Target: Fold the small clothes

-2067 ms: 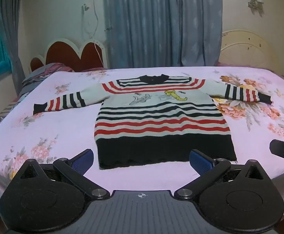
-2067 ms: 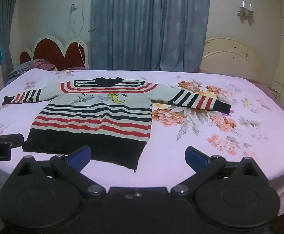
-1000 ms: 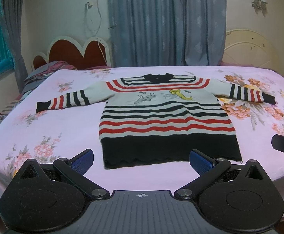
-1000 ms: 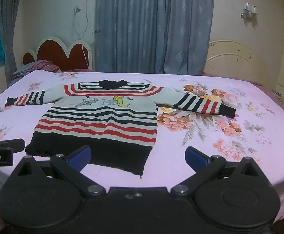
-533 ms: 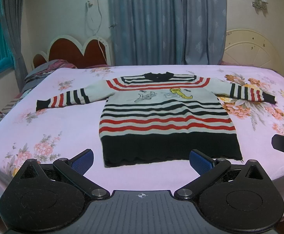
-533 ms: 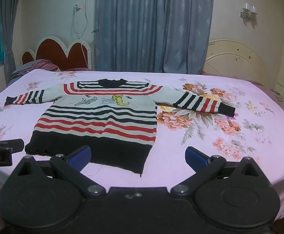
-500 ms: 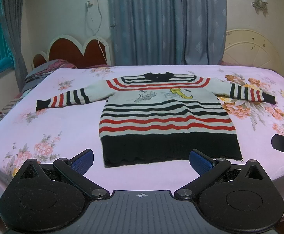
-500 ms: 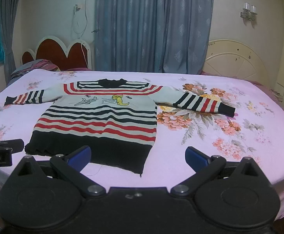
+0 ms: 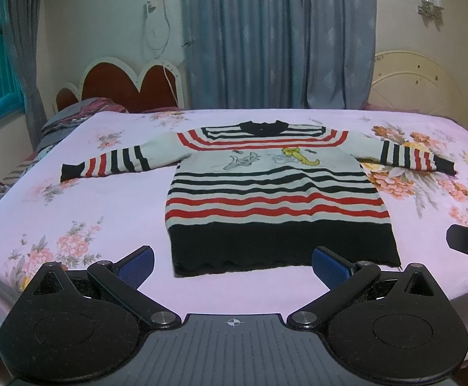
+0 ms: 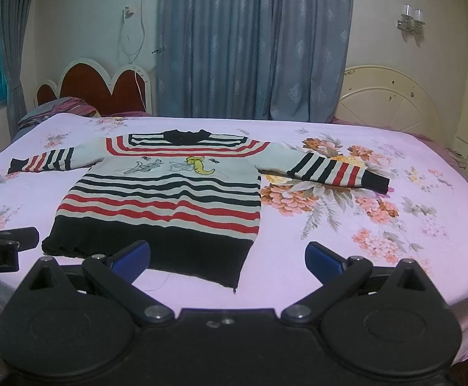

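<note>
A small knitted sweater [image 9: 275,193] [image 10: 166,199] with red, black and pale stripes, a black hem and a cartoon print lies flat and face up on the bed, both sleeves spread sideways. My left gripper [image 9: 232,265] hovers open just short of the black hem, nothing between its blue pads. My right gripper [image 10: 227,259] is open too, near the hem's right corner, and holds nothing. Each gripper's edge shows in the other's view.
The bed [image 9: 105,199] has a pink floral sheet with bare room on both sides of the sweater. A red scalloped headboard [image 9: 121,90] and bedding stand at the far left. Blue curtains [image 9: 275,38] hang behind, and a cream headboard [image 10: 388,96] is at the right.
Both views have drifted slightly back and up from the bed, so the sweater sits a little farther away. Both grippers stay open and the sweater has not moved.
</note>
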The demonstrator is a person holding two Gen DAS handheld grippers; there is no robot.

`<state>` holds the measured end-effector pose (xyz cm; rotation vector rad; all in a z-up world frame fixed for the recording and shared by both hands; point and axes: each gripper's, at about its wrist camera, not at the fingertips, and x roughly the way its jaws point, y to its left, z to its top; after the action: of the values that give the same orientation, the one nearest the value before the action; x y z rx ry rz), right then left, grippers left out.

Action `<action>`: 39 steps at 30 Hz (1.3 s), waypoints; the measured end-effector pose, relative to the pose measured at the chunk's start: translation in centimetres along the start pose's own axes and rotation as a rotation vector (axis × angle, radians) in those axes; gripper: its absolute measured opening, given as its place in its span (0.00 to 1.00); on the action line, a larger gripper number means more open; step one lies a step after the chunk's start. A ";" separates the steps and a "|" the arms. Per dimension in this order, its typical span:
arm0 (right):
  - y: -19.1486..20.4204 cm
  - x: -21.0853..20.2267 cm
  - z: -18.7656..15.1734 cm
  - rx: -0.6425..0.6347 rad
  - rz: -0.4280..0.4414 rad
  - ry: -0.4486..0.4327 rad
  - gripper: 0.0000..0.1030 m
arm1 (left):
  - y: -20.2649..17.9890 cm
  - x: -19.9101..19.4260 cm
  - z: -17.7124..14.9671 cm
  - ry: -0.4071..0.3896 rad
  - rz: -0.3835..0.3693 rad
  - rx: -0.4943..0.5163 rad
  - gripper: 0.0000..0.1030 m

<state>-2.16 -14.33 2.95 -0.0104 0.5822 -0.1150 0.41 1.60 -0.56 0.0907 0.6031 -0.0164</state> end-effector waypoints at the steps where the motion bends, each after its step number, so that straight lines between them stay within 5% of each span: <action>1: 0.0 0.0 0.0 -0.001 0.000 -0.001 0.99 | 0.0 0.0 0.0 0.001 0.000 -0.001 1.00; 39: 0.4 0.6 0.3 -0.007 -0.001 0.001 0.99 | -0.1 0.0 0.5 0.002 -0.012 0.008 1.00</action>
<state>-1.48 -13.99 2.88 -0.0174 0.5836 -0.1140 0.69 1.50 -0.21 0.0949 0.6053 -0.0304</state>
